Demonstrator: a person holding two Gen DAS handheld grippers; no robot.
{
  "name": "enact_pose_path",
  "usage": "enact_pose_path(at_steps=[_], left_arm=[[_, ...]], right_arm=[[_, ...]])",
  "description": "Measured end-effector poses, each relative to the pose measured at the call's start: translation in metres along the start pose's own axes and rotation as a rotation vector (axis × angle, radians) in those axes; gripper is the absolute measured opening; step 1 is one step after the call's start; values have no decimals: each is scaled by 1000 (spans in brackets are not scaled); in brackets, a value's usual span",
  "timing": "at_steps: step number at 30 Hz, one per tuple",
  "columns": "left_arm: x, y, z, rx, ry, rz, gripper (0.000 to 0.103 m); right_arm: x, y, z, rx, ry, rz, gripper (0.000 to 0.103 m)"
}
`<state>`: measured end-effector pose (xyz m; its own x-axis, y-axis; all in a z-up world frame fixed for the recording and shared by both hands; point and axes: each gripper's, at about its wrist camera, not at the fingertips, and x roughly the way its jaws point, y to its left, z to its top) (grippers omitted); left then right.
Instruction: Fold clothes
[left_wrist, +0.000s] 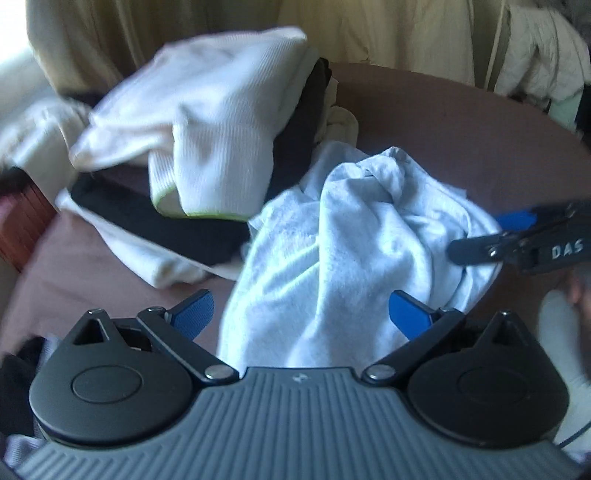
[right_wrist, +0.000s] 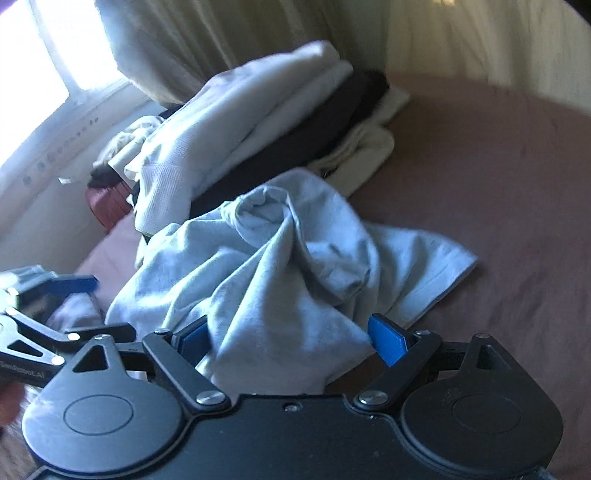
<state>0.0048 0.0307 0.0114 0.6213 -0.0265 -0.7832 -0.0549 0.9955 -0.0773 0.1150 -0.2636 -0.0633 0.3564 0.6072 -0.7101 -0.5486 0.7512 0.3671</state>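
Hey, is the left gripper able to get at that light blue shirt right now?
Probably yes. The left gripper is open with the light blue shirt bunched right between its fingers, and nothing blocks it.

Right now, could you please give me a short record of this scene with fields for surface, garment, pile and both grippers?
surface: mauve bed sheet
garment: light grey garment, crumpled, unfolded, lying on the sheet
pile: stack of clothes behind the garment, white ribbed top over black and cream pieces
left gripper: open, blue-padded fingers either side of a raised fold of the garment
right gripper: open, fingers straddling the garment's near bunch
backdrop: cream curtain
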Motion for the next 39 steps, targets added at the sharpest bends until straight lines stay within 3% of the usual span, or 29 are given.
enact_pose_path(at_steps=[3,5,7,8,10,11,12,13,14,15,20,23,28,31,34,39], left_arm=[[29,13,0,-98,108,-76,103],[49,17,1,-146,175,-89,103],[60,16,3,-160,187,-84,103],[63,15,4,-164,178,-82,103],[65,13,5,-172,152,-87,103],[63,12,4,-176,129,-104,97],[61,11,4,-180,107,-121,82],[58,8,4,-180,88,-141,73],[54,4,4,-167,77,-158,60],[50,-1,5,-144,72,-169,55],[38,-28,6,-46,28,-181,38],[32,-41,10,-2,4,-186,36],[27,-56,10,34,-4,-201,36],[21,-50,3,39,-22,-216,33],[4,-39,-1,19,-64,-272,28],[-9,-30,3,-42,-116,-417,25]], right_arm=[[30,-11,-4,89,69,63,102],[53,-18,-11,168,127,89,102],[62,-25,-16,232,123,103,101],[61,-26,-18,238,99,103,94],[53,-23,-20,223,41,91,63],[48,-21,-21,205,14,78,55],[41,-16,-22,171,-10,54,41],[33,-10,-23,133,-39,27,36],[25,-2,-25,86,-72,-7,35],[19,6,-27,36,-101,-42,33],[-15,62,-46,-274,-228,-251,31],[-21,79,-53,-339,-251,-331,31],[-17,86,-47,-275,-210,-384,31],[-27,98,-47,-368,-195,-440,31],[-57,117,-51,-500,-205,-458,31],[-104,113,-62,-507,-182,-451,31]])
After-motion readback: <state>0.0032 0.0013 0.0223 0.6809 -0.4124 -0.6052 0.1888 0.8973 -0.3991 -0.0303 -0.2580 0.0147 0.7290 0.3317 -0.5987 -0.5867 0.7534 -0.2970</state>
